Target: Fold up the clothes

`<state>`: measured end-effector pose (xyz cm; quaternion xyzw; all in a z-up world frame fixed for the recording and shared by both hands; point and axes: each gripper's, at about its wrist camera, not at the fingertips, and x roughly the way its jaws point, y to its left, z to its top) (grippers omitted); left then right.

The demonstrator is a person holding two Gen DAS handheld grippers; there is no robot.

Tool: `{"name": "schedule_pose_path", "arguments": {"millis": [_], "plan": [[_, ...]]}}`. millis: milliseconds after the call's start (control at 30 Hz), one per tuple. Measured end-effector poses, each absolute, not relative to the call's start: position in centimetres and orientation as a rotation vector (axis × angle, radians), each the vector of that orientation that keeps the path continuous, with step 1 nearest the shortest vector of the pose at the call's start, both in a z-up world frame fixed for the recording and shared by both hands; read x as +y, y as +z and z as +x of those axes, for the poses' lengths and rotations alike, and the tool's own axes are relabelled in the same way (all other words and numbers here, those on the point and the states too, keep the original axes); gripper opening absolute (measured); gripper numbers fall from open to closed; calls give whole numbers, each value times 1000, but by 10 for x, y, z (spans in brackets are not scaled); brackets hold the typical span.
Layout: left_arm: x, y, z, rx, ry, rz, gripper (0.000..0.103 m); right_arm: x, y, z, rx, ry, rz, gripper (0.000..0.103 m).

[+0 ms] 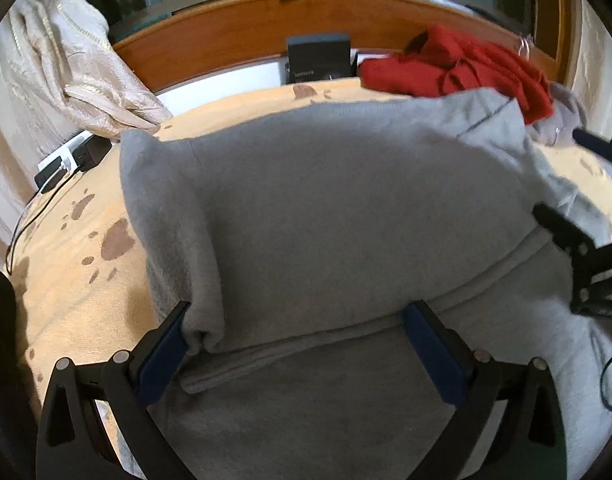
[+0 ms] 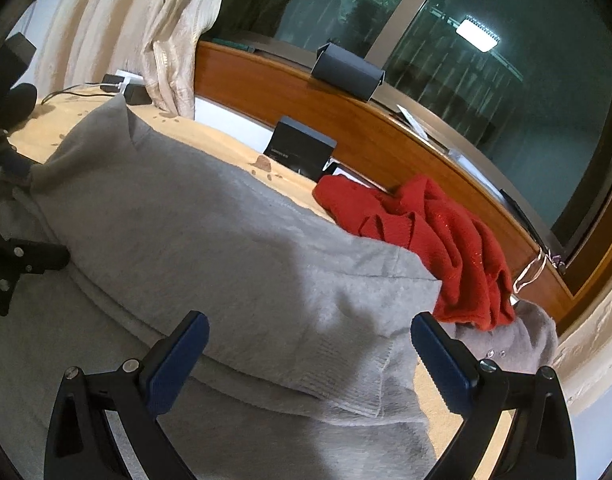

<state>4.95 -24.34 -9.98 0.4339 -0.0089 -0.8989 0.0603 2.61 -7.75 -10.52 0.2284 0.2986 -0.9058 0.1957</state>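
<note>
A grey sweater [image 1: 325, 208] lies on a tan blanket with brown paw prints [image 1: 78, 248], its far part folded over the near part. It also fills the right wrist view [image 2: 226, 248]. My left gripper [image 1: 302, 344] is open, its blue pads on either side of the folded edge, nothing held. My right gripper [image 2: 309, 348] is open over the sweater's right side near a ribbed cuff [image 2: 369, 396]. The right gripper also shows at the right edge of the left wrist view [image 1: 585, 256].
A crumpled red garment [image 1: 465, 68] lies at the back right, also in the right wrist view [image 2: 433, 240], with a grey item beneath it [image 2: 521, 336]. A dark box [image 1: 317, 60] stands by the wooden headboard [image 1: 226, 36]. Chargers and cables [image 1: 74, 160] lie left. A cream curtain [image 1: 66, 60] hangs left.
</note>
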Motion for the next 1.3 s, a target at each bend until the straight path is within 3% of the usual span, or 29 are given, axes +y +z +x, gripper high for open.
{"name": "schedule_pose_path", "arguments": {"millis": [233,467,833,1000,1133,1300], "plan": [[-297,-93,51,117,-2552,1224,103,-74,-106,23,817,-2544,677,103],[-357,-101,65,399,-2405,1204,103,-76,-109,22,828,-2529,698,103],[-310,-52,73,191,-2536,1015,103,-74,-112,16,804,-2520,751,103],[-288,-65,57,-115,-2464,1067,103,-75,-121,9,819,-2478,846,103],[-311,-84,58,-293,-2254,1074,103,-61,-124,-7,664,-2409,972,103],[-344,-88,73,-194,-2205,1089,103,-33,-132,-31,380,-2335,1140,103]]}}
